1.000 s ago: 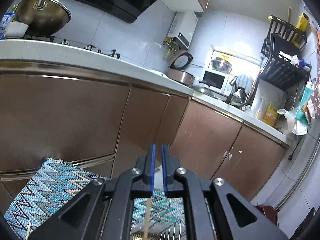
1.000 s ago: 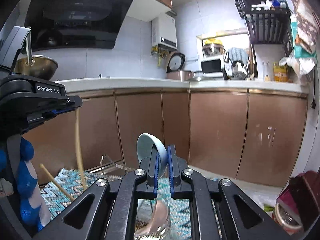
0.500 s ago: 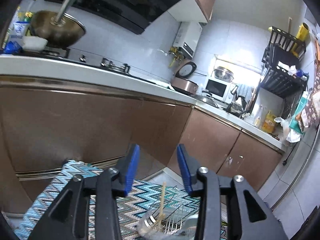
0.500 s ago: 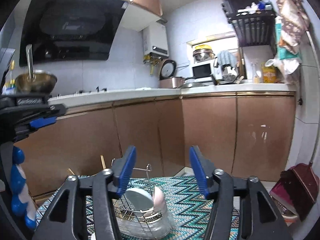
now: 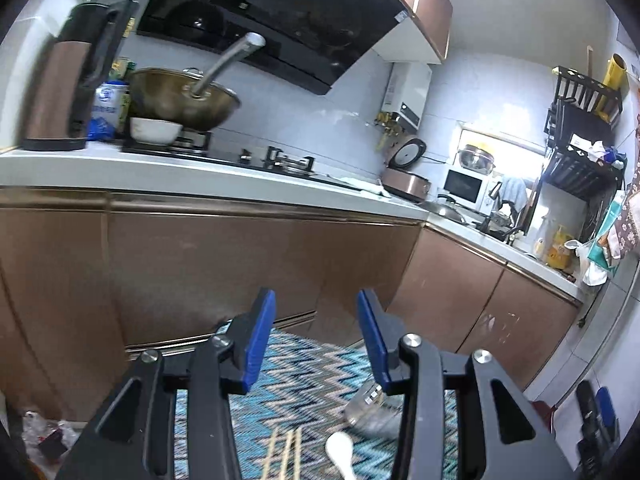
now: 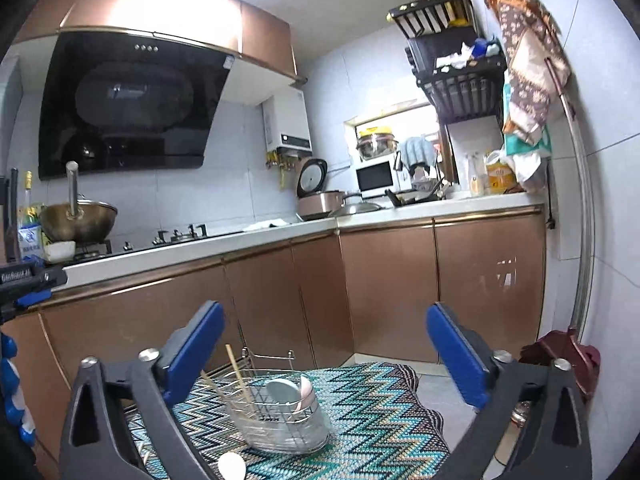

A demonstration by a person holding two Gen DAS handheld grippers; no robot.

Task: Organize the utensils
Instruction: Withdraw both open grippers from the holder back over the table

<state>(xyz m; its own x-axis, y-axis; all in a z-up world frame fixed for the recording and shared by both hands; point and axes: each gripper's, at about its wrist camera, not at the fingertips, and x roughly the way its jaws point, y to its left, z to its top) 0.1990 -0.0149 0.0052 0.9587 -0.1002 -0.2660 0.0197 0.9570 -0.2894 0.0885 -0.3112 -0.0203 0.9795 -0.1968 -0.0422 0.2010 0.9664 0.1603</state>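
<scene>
We see a wire utensil rack (image 6: pixel 280 420) with a clear base standing on a zigzag-patterned cloth (image 6: pixel 380 420) in teal, black and cream. Inside the rack, on its left side, 2 wooden chopsticks (image 6: pixel 236 372) lean upward and to the left. On its right side sit 2 spoons: a pale blue spoon (image 6: pixel 282 390) and, just beside it, a pale pink spoon (image 6: pixel 306 386), both standing bowl-up. 1 white spoon (image 6: pixel 232 466) lies on the cloth in front of the rack, apart from it. In the left wrist view this white spoon (image 5: pixel 340 450) lies near 3 loose chopstick ends (image 5: pixel 286 452), side by side on the cloth, and the rack appears only as a blurred clear shape (image 5: pixel 370 408) behind the right finger.

Our right gripper (image 6: pixel 320 344) points roughly level toward the copper-coloured cabinets (image 6: pixel 400 288), above and short of the rack. Its blue-padded fingers (image 6: pixel 194 348) have just been opening and now stand very wide, with nothing between them. Our left gripper (image 5: pixel 316 332) tilts slightly downward over the cloth. Its fingers (image 5: pixel 260 338) have also been opening and stand moderately apart, holding nothing. In the right wrist view, part of the left gripper's black body (image 6: pixel 28 280) shows at the left edge, well apart from the rack.
</scene>
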